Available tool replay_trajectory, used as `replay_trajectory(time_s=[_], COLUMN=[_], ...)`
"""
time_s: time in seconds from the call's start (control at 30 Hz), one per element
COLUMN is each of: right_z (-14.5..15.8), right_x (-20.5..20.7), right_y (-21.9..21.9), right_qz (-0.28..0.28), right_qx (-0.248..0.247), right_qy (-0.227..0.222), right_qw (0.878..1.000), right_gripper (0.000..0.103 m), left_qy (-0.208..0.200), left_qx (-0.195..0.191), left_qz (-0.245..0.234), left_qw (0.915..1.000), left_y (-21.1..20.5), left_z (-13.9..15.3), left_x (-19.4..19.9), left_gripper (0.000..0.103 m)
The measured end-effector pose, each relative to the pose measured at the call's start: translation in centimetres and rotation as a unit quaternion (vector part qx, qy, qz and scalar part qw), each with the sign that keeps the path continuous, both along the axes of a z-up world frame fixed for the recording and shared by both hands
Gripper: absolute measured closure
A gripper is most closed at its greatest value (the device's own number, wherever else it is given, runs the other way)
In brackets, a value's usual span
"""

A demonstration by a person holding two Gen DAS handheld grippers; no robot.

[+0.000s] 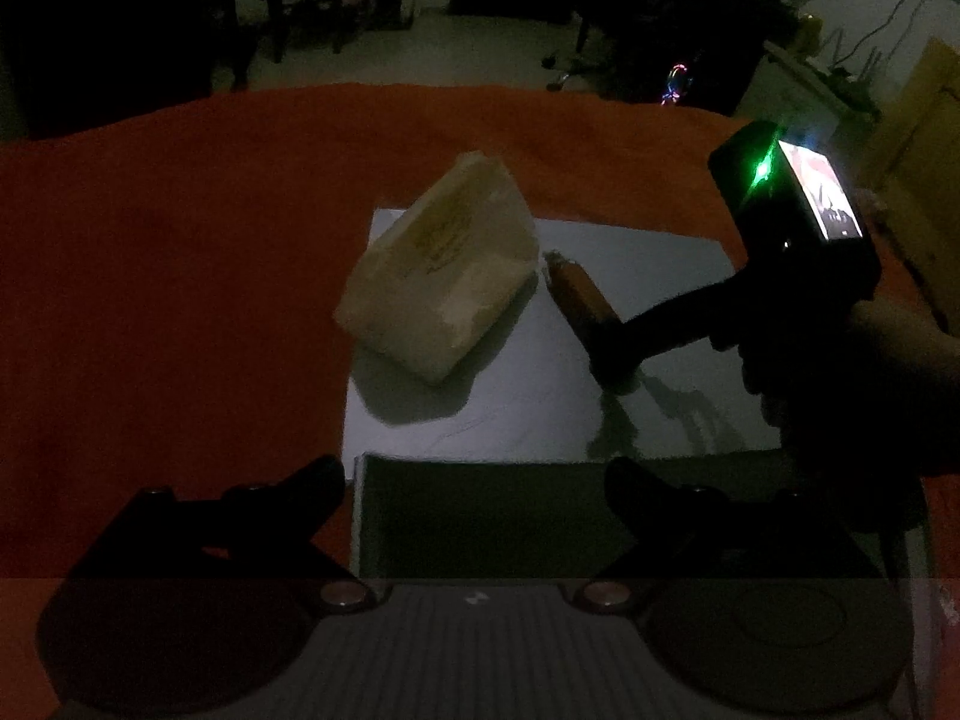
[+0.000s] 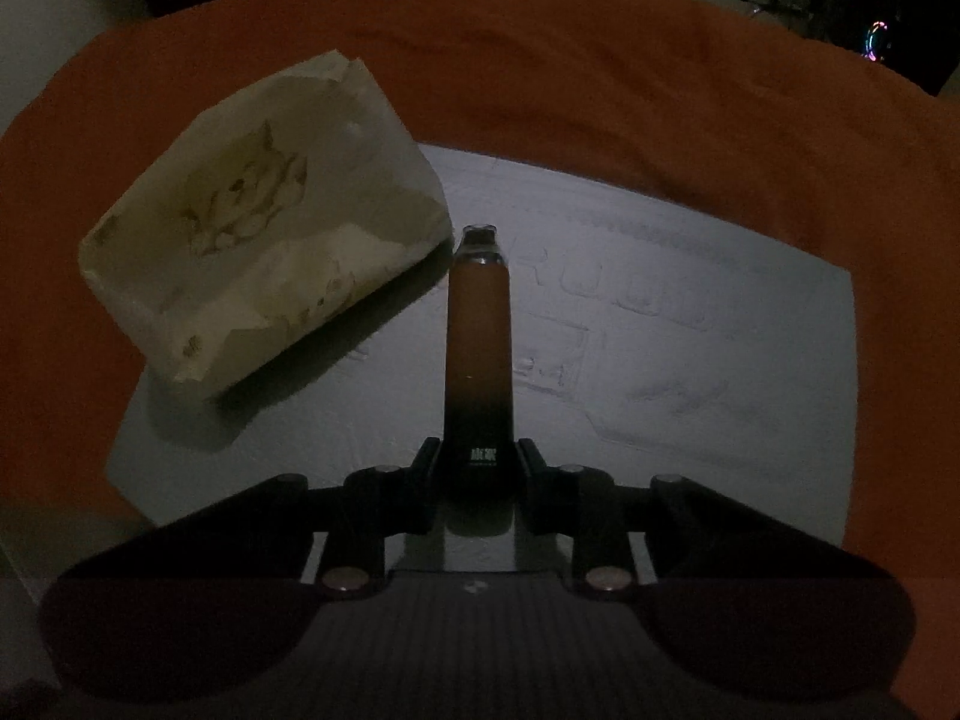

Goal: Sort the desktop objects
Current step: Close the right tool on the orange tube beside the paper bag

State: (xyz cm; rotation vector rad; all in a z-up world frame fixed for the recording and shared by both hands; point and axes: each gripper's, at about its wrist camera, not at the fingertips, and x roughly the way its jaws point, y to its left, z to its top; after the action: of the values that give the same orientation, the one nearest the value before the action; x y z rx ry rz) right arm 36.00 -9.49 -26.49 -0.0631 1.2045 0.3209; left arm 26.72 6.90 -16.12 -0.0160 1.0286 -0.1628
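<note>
— Right gripper is seen closed on the dark lower end of the slim orange tube, one finger pressed against each side of it. Can the surroundings be laid out, biggest first?

— An orange cloth is spread across the whole desk. On it a white board is laid flat, and the tube is found on that board. A cream paper pack printed with a cat is set at the board's far left corner, partly over the cloth.

— How is the tube's long axis placed?

— It is run straight ahead from the right gripper, in line with the fingers, with its clear capped tip pointed away and ended just beside the pack's near corner. Contact there cannot be confirmed.

— And the other tool?

— Left gripper is held wide apart with nothing between its fingers, above a dark tray at the board's near edge. From that side the tube is seen ahead and to the right, so the right hand is judged much the nearer; a lift is probably what is called for next.
</note>
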Motion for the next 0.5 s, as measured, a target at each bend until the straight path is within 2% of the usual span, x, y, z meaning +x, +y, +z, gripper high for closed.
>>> replay_trajectory(time_s=[0.5], right_z=[5.8], right_x=[-4.9], right_y=[-2.4], right_qz=[0.026], right_qx=[0.054], right_qy=[-0.030], right_qw=[0.998], right_gripper=[0.076], left_qy=[0.008], left_qx=[0.016], left_qz=[0.002], left_qw=[0.9998], left_y=[-0.7], left_z=[-0.5], left_x=[0.4], left_gripper=[0.006])
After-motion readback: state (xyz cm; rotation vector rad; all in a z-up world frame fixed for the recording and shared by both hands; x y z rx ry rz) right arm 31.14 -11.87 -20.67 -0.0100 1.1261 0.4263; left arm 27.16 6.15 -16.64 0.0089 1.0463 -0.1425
